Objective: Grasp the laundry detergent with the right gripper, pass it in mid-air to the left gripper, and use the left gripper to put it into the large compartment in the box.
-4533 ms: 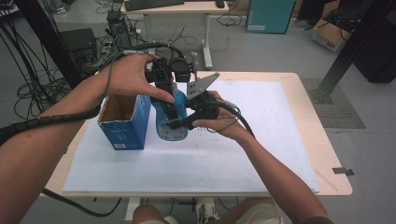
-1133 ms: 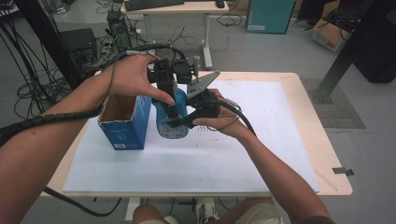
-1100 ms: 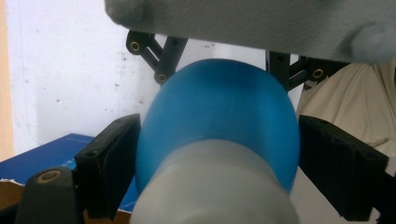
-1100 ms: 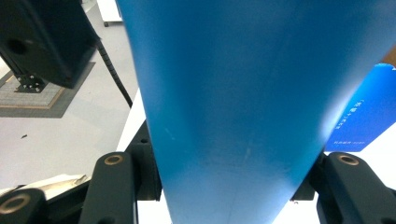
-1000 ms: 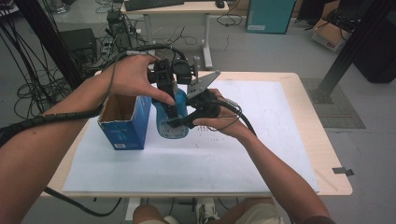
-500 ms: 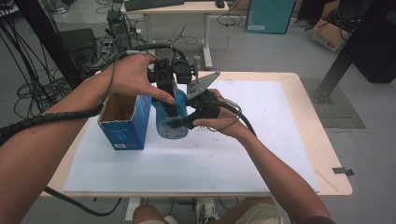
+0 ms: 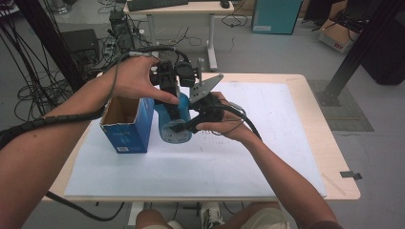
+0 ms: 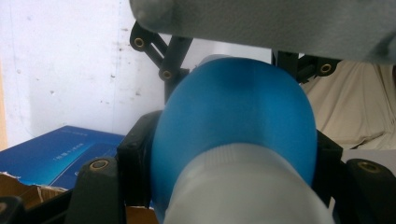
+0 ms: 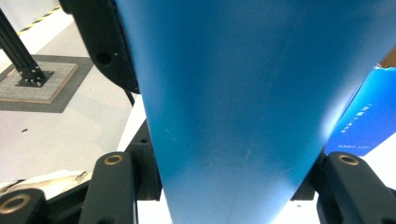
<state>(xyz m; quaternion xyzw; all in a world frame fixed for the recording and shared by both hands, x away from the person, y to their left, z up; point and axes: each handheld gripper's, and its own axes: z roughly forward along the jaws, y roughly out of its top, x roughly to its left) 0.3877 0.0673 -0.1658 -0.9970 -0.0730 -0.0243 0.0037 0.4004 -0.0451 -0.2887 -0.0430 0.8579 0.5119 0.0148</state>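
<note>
Blue plastic fills the middle of the scene: a rounded blue plastic bottle with a pale grey end (image 7: pixel 174 120) is held above the white paper sheet (image 7: pixel 229 157) that covers the light wooden table (image 7: pixel 315 119). In the high view the bottle is seen tilted, its pale round end facing the camera, just beside the open blue cardboard box (image 7: pixel 128 125), which stands on the sheet at the bottle's left. Whether bottle and box touch cannot be told.

The left gripper (image 7: pixel 173 93) is brought in from above and behind, and its black jaws are closed on the upper part of the bottle. In the left gripper view the blue body (image 8: pixel 236 135) is seen clamped between the two jaws, with the pale grey end nearest the camera and a corner of the box (image 8: pixel 60 156) at the lower left. The right gripper (image 7: pixel 191 125) is brought in from the right side, and its jaws are likewise closed on the bottle, lower down near the pale end. In the right gripper view the blue wall of the bottle (image 9: pixel 233 107) is seen pressed between both jaws, with the box (image 9: pixel 366 126) at the right edge and the grey floor beyond the table at the left.

The bottle is thus gripped by both tools at once, off the sheet. A grey three-cornered plate (image 7: pixel 205 88) is seen on top of the right gripper, and a black cable is trailed from each tool.
</note>
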